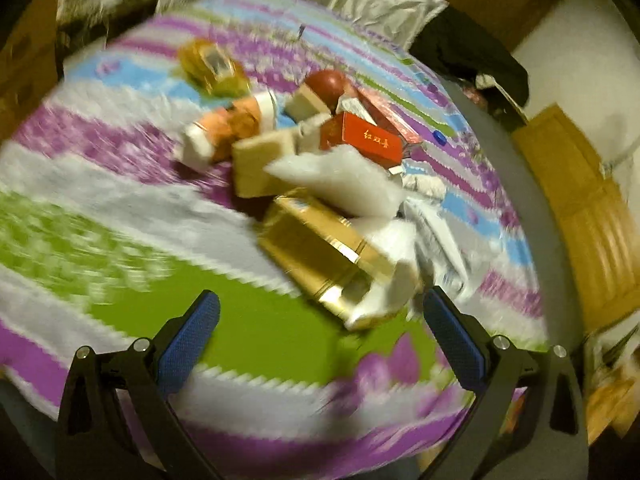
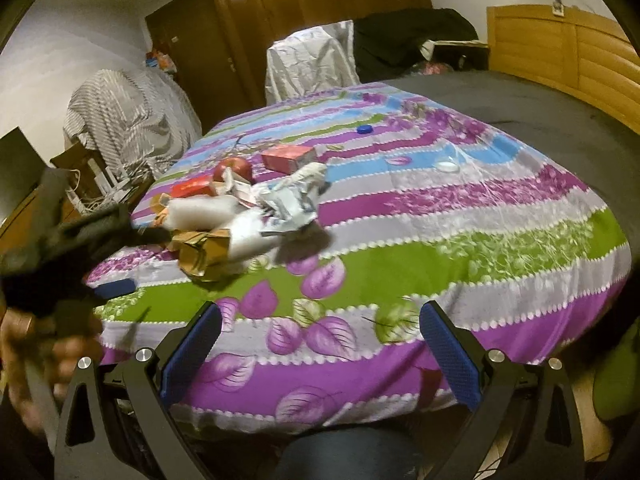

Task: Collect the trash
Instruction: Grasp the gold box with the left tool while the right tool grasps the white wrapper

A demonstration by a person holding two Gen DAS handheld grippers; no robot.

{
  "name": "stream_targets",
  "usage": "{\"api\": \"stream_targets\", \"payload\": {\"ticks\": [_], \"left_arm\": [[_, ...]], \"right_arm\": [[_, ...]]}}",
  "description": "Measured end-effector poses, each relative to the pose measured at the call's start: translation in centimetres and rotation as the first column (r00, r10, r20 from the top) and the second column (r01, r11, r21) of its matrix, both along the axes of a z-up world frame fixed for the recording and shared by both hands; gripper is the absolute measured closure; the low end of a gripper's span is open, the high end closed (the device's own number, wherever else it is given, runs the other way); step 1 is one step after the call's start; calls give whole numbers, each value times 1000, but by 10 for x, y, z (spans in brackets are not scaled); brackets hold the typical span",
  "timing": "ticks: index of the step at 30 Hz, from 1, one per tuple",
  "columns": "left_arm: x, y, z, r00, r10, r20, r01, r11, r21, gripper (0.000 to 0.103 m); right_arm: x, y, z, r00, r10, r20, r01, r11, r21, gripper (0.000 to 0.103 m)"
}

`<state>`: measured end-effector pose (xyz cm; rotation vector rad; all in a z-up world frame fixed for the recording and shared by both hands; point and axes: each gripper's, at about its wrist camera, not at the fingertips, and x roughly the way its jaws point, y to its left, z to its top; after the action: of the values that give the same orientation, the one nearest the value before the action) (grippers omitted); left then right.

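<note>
A pile of trash lies on the striped bedsheet point(image 2: 440, 240). In the blurred left wrist view I see a gold box point(image 1: 316, 248), white foam point(image 1: 344, 184), a red box point(image 1: 364, 140), a cardboard box point(image 1: 260, 160) and crumpled wrapping point(image 1: 440, 232). My left gripper point(image 1: 320, 306) is open, hovering just short of the gold box with nothing between its fingers. The right wrist view shows the same pile: gold box point(image 2: 204, 252), foam point(image 2: 200, 208), crumpled wrapper point(image 2: 292, 200). My right gripper point(image 2: 320, 312) is open and empty over the bed's near edge, well back from the pile.
A red apple point(image 2: 234, 168), another red box point(image 2: 288, 156), a blue cap point(image 2: 365, 129) and a clear lid point(image 2: 447, 166) lie on the sheet. The blurred left gripper point(image 2: 72, 240) and a hand point(image 2: 40, 344) fill the left. A wooden headboard point(image 2: 560, 48) stands right.
</note>
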<state>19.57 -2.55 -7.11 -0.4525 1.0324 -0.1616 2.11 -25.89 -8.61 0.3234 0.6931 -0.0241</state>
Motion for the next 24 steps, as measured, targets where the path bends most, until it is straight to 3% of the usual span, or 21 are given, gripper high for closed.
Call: {"api": "stream_targets", "payload": {"ticks": [4, 6, 10, 12, 17, 21, 24], "left_arm": [[22, -7, -22, 996, 71, -59, -76, 992, -101, 10], [31, -11, -35, 992, 66, -107, -81, 986, -143, 22], [21, -9, -35, 995, 46, -85, -56, 991, -124, 44], [10, 2, -33, 996, 29, -86, -42, 988, -150, 48], [-24, 36, -21, 998, 18, -57, -21, 999, -50, 49], [-47, 60, -7, 1000, 0, 19, -3, 986, 165, 49], [-52, 82, -3, 1000, 7, 26, -13, 972, 233, 49]], "right_arm": [[0, -13, -12, 1000, -19, -24, 19, 1000, 14, 4], [-1, -18, -17, 999, -24, -36, 25, 1000, 18, 4], [-2, -23, -22, 999, -19, -27, 19, 999, 33, 4], [-1, -22, -20, 1000, -10, -18, 11, 1000, 23, 4], [0, -11, -14, 1000, 30, 10, -30, 1000, -6, 4], [6, 6, -6, 995, 92, 40, -90, 995, -53, 4], [19, 13, 2, 987, 141, 79, -136, 988, -70, 5]]}}
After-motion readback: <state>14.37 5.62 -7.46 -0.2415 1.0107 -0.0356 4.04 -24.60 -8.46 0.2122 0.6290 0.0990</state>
